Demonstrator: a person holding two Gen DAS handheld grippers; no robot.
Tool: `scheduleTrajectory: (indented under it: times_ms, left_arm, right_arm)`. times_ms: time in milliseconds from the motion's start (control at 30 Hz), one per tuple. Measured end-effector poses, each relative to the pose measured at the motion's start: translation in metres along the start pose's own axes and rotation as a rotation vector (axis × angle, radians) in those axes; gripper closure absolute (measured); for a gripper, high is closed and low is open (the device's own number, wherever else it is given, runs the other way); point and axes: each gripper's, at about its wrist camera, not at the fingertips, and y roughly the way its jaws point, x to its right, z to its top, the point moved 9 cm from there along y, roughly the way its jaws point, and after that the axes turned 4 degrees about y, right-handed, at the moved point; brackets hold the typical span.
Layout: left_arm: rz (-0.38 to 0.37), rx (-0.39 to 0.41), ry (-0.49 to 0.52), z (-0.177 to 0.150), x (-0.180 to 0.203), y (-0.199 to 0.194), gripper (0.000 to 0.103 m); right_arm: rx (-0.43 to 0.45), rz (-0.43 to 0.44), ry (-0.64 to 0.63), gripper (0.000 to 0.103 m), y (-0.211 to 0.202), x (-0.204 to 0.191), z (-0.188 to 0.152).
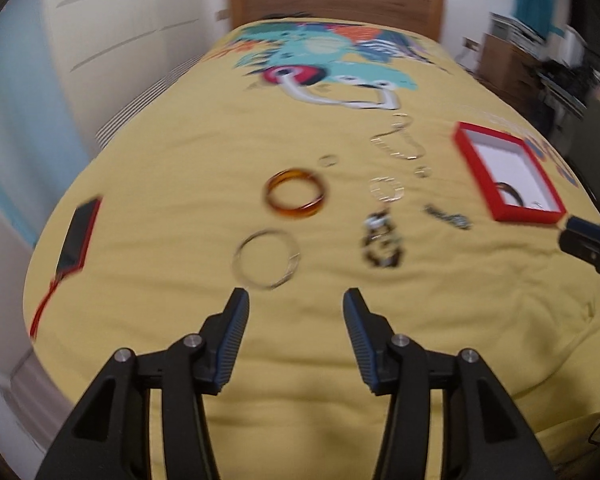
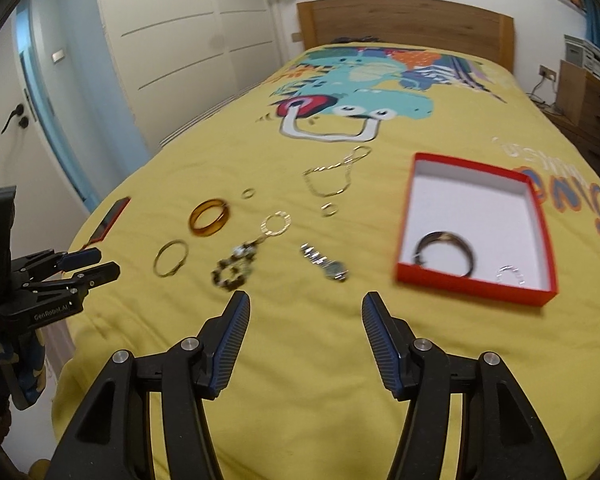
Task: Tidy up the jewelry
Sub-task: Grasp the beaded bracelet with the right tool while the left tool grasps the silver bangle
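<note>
My left gripper [image 1: 296, 308] hangs with its jaws spread and empty, and the thin gold bangle [image 1: 267, 259] lies flat on the yellow bedspread [image 1: 180, 184] just ahead of its fingertips, slightly left of centre. My right gripper [image 2: 306, 314], also spread and empty, sits nearer the red box [image 2: 476, 294], which holds a dark bangle [image 2: 446, 254], so I'd judge the left takes the gold one.

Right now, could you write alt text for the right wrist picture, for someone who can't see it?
Open right gripper hovers over a yellow bedspread scattered with jewelry: an amber bangle, a thin gold bangle, a chain necklace and a watch. To the right, a red box holds a dark bangle; the left gripper shows at the left edge.
</note>
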Motion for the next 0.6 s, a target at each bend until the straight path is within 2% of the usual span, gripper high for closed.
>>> scheduleTrajectory:
  times_ms: [100, 267, 600]
  left_arm:
    - [-0.007, -0.020, -0.071, -0.016, -0.027, 0.008, 0.056]
    - [-0.016, -0.046, -0.134, -0.023, -0.051, 0.026, 0.056]
    - [-0.081, -0.110, -0.182, -0.008, -0.063, 0.078, 0.056]
  right_arm:
    - [-0.027, 0.005, -0.014, 0.044, 0.008, -0.015, -0.008]
    - [-0.069, 0.020, -0.034, 0.044, 0.024, -0.034, -0.014]
    - [-0.172, 0.039, -0.026, 0.039, 0.079, -0.060, -0.022]
